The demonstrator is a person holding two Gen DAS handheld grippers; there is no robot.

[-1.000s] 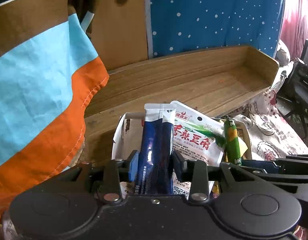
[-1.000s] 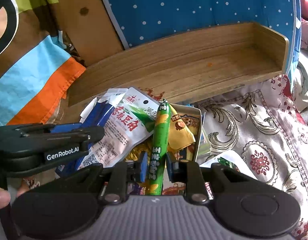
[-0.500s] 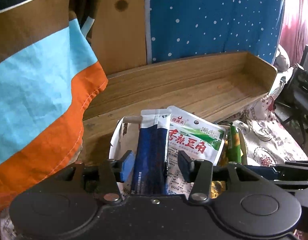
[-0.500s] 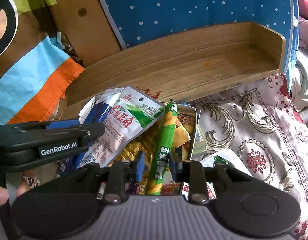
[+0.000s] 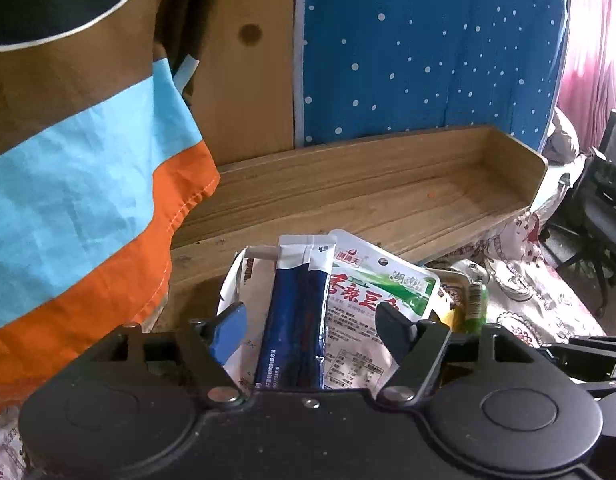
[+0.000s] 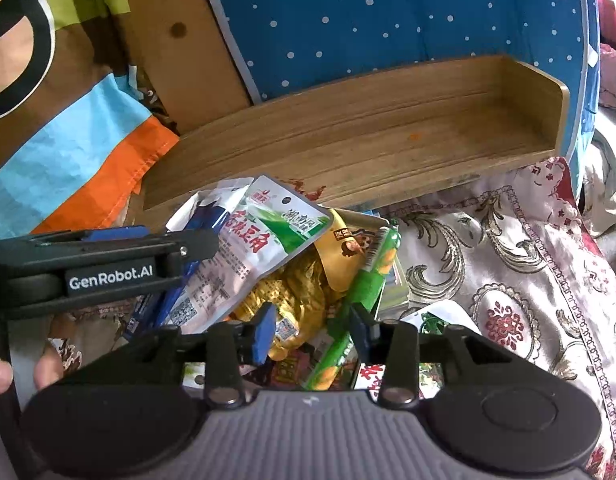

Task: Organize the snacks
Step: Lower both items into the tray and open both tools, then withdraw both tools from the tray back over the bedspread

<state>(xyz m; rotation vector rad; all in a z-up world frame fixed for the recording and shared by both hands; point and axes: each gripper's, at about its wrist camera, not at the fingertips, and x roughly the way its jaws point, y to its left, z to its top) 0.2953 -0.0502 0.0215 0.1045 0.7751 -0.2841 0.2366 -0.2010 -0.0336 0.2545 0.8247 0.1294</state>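
A pile of snacks lies in a small tin box on the patterned cloth. My left gripper is open, its jaws standing apart on either side of a dark blue stick packet, which rests free on the pile. A white and green bean-snack pouch lies beside it, also in the right wrist view. My right gripper is open over the pile; the green corn sausage lies loose between its jaws, tilted to the right. Gold-wrapped snacks lie under it.
A long wooden tray stands behind the pile, against a blue dotted board. A striped brown, blue and orange cloth hangs at the left. A floral cloth covers the surface at the right. The left gripper's body crosses the right wrist view.
Both grippers have opened. The left let go of the dark blue packet, the right let go of the green sausage, which now leans right on the pile. Both have drawn back slightly.
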